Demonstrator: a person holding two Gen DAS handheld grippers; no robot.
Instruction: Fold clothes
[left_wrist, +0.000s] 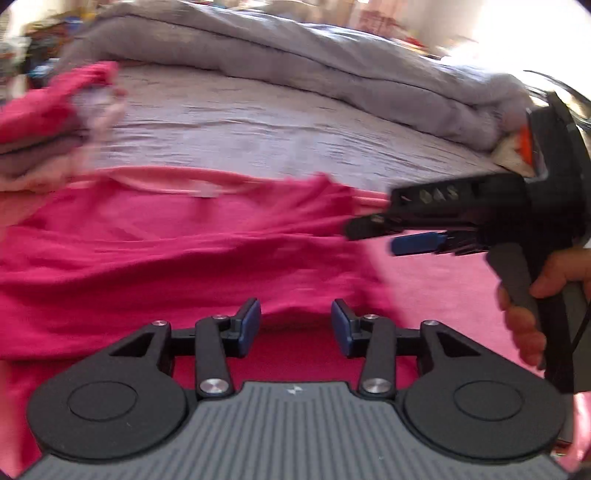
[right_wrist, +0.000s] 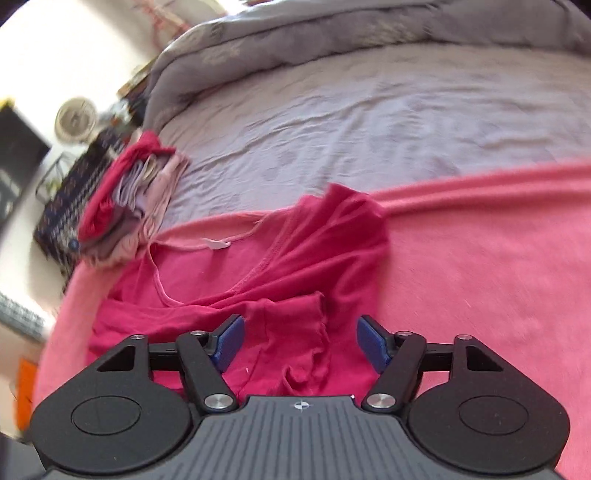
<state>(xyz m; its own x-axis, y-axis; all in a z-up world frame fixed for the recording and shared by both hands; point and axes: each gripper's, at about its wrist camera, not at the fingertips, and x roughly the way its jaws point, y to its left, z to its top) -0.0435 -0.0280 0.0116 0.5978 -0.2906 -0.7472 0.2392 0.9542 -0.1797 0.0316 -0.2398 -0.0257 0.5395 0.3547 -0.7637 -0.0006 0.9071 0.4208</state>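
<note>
Clearly, much of both views is smeared by motion blur, and the lower part of each is blocked by the gripper's own body. The magenta T-shirt (left_wrist: 155, 258) is cut off at the left edge of the left wrist view, and its lower hem is hidden behind the left gripper (left_wrist: 295, 326). The shirt is laid on a pink blanket (right_wrist: 480, 277) spread over a bed with a grey sheet (right_wrist: 351, 125). Its neckline and a small white label (right_wrist: 216, 243) are seen toward the far side, and one sleeve (right_wrist: 291, 332) is folded in over the body, the cloth rumpled around it. The left gripper's blue pads are held apart over the shirt, nothing between them. The right gripper (right_wrist: 299, 343) is likewise spread wide above the folded sleeve, gripping nothing. A hand (left_wrist: 532, 295) is seen on the right gripper's handle. A stack of folded clothes (right_wrist: 125, 206) is set at the blanket's far left corner; its items cannot be told apart. A rolled grey duvet (left_wrist: 295, 51) lies beyond.
</note>
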